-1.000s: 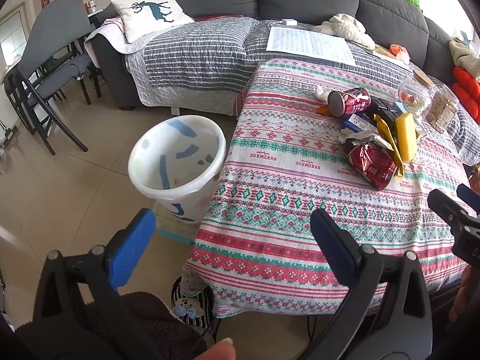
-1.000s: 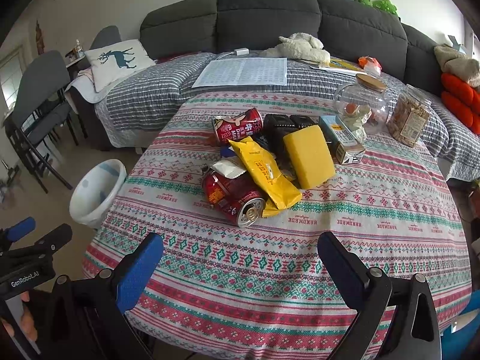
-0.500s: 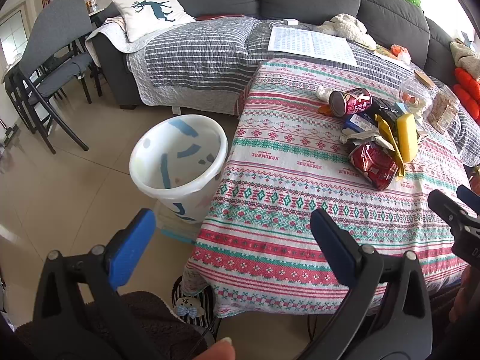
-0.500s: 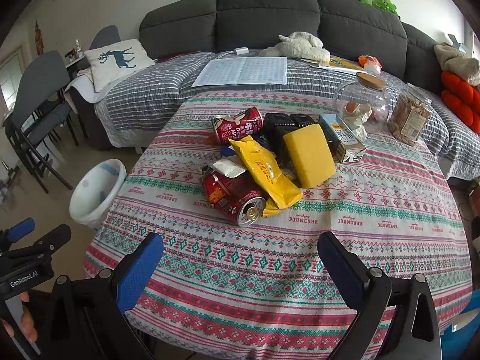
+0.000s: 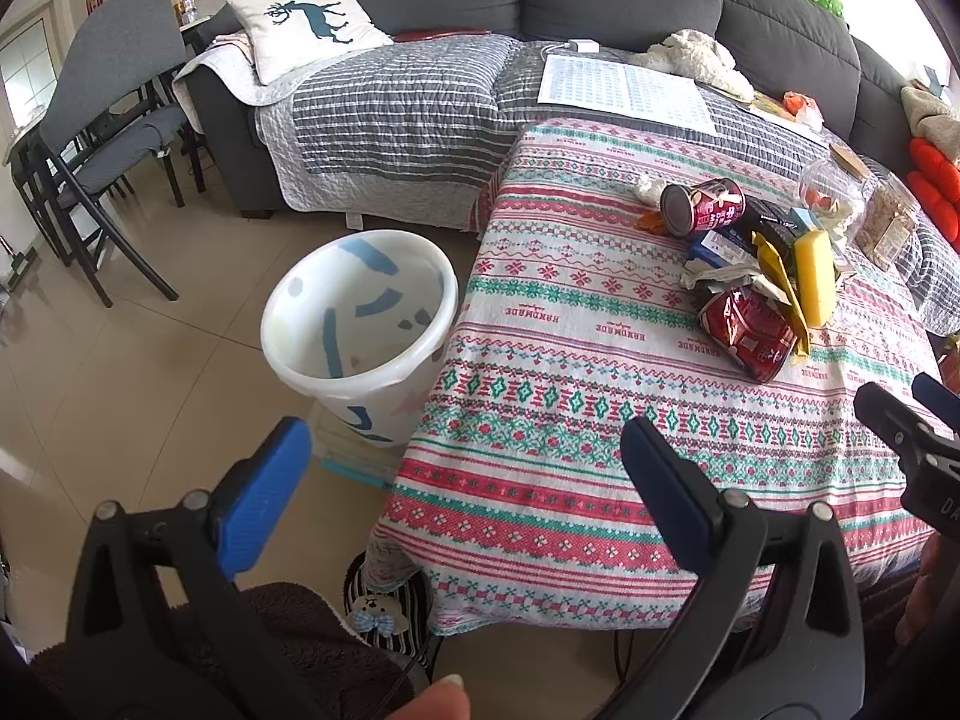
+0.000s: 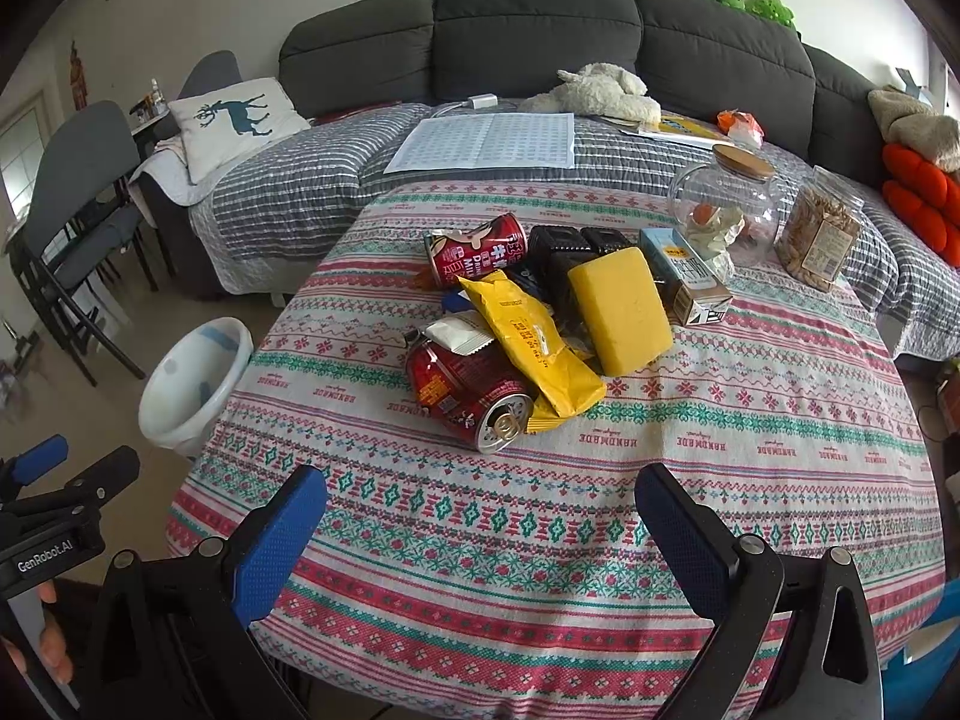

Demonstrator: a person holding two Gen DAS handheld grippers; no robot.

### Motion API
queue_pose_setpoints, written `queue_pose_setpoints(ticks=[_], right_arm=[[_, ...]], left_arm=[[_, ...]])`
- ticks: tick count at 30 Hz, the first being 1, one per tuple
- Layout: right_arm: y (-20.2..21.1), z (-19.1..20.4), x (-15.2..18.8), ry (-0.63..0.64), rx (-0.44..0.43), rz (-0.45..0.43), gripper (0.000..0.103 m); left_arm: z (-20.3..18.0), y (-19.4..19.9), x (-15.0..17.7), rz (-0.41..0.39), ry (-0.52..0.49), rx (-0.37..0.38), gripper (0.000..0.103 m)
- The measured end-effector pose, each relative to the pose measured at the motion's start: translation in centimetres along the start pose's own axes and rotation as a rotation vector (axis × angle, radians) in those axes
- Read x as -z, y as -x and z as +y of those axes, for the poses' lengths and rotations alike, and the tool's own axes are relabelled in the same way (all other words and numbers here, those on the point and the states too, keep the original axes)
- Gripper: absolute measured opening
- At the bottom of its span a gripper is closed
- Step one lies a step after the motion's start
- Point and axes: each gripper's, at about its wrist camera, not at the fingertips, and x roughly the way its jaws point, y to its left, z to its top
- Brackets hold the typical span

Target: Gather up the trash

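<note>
A heap of trash lies mid-table: a crushed red can (image 6: 465, 387) (image 5: 747, 333), a yellow wrapper (image 6: 528, 342), a second red can (image 6: 477, 250) (image 5: 702, 207), a yellow sponge-like block (image 6: 621, 309) (image 5: 813, 276) and a small carton (image 6: 684, 276). A white bin (image 5: 360, 324) (image 6: 195, 384) stands on the floor at the table's left edge. My left gripper (image 5: 465, 492) is open over the table's near left corner, empty. My right gripper (image 6: 480, 531) is open over the near cloth, short of the heap, empty.
The table (image 6: 750, 450) wears a patterned cloth. Two glass jars (image 6: 726, 204) (image 6: 819, 237) stand at its far right. A grey sofa (image 6: 540, 30) with a striped cover runs behind; folding chairs (image 5: 102, 138) stand at the left on tiled floor.
The left gripper's view has drifted slightly, with the bin and trash shifting a little right and down. Both grippers stay open and empty.
</note>
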Motion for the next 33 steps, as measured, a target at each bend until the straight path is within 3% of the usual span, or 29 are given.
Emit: queue_pose_setpoints(ticks=[24,28,33], right_arm=[[0.1,-0.2,0.0,-0.007,0.001,0.000,0.103],[0.7,-0.9,-0.7,-0.027,-0.005,-0.007,0.103],[1.3,-3.3,-2.7,-0.070,0.053,0.003,0.103]], left_arm=[[0.1,-0.2,0.1,0.005,-0.003,-0.004,0.102],[-0.4,-0.3,-0.4,0.027,-0.007,0.036,0.102],[-2.1,-0.6,-1.7,0.055,-0.073,0.086,0.102]])
